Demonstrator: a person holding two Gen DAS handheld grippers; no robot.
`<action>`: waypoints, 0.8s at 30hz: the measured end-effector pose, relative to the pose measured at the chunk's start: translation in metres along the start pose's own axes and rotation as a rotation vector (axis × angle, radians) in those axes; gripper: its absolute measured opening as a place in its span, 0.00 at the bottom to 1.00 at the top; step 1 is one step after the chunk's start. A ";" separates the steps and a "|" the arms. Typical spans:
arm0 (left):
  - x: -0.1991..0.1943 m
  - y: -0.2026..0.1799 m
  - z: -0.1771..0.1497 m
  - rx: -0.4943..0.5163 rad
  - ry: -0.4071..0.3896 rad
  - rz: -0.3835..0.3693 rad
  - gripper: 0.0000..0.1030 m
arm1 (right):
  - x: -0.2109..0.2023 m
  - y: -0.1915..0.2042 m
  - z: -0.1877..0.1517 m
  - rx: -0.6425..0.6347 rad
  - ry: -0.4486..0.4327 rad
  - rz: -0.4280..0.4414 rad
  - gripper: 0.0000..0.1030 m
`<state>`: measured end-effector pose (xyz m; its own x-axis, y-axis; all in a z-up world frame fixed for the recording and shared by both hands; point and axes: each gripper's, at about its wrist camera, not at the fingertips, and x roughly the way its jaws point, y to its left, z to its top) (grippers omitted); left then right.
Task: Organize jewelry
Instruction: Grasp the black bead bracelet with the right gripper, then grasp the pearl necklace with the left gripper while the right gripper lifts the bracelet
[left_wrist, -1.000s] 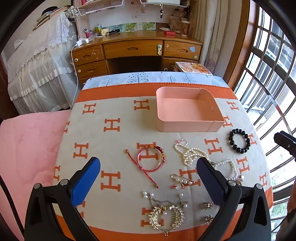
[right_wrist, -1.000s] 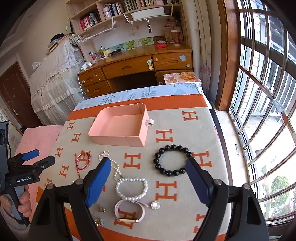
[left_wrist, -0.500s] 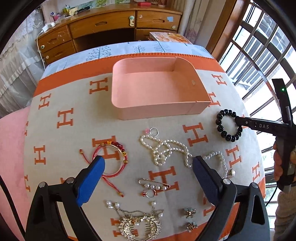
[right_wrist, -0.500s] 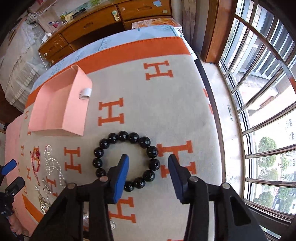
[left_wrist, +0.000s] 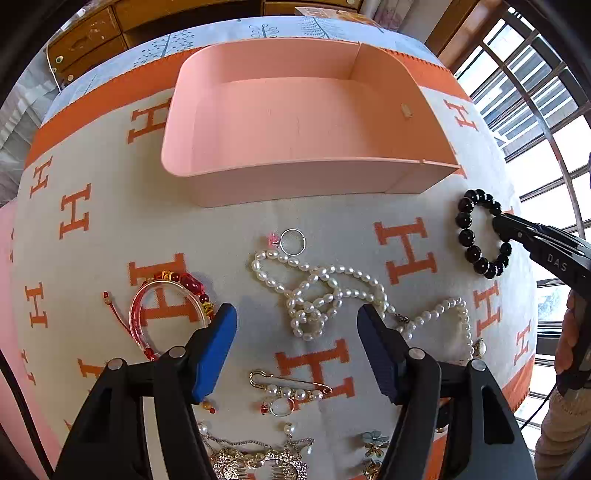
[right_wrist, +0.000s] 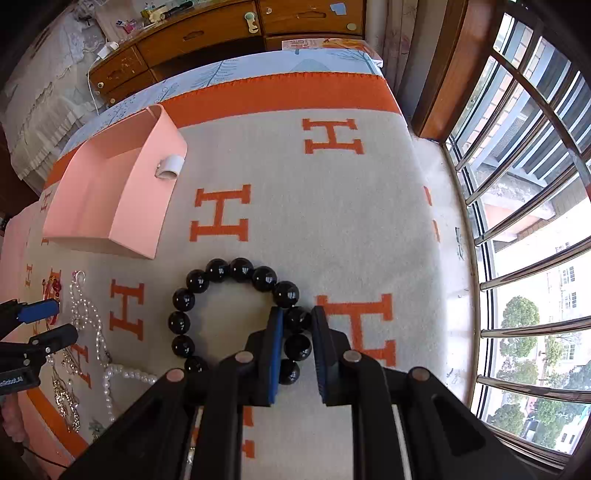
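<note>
Pink tray (left_wrist: 229, 192) empty; everything left to sort. Right gripper (right_wrist: 297, 325) just closing, clamped on black bead bracelet (right_wrist: 218, 271) beside tray; left gripper (left_wrist: 295, 325) closing, part-open, holding nothing, over pearl necklace (left_wrist: 314, 295).

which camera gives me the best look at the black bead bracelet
The right wrist view. There the black bead bracelet fills the middle of the frame, with the right gripper shut on its beads. The left wrist view shows it small at the right edge, partly covered by that gripper's black fingers.
</note>
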<state>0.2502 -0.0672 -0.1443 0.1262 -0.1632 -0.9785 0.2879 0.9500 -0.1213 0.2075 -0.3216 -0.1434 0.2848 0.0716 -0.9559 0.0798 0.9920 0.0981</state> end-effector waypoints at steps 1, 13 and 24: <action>0.003 -0.001 0.001 -0.001 0.009 0.006 0.60 | 0.000 0.002 -0.001 0.001 0.001 0.005 0.15; 0.021 -0.030 0.018 0.065 0.012 0.089 0.18 | -0.001 0.004 -0.003 0.001 -0.005 0.019 0.15; -0.005 -0.034 0.022 0.000 -0.101 0.029 0.03 | -0.029 0.007 -0.007 0.017 -0.051 0.087 0.15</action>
<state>0.2607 -0.1047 -0.1315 0.2298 -0.1614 -0.9598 0.2828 0.9547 -0.0928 0.1937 -0.3155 -0.1172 0.3400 0.1515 -0.9281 0.0691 0.9802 0.1854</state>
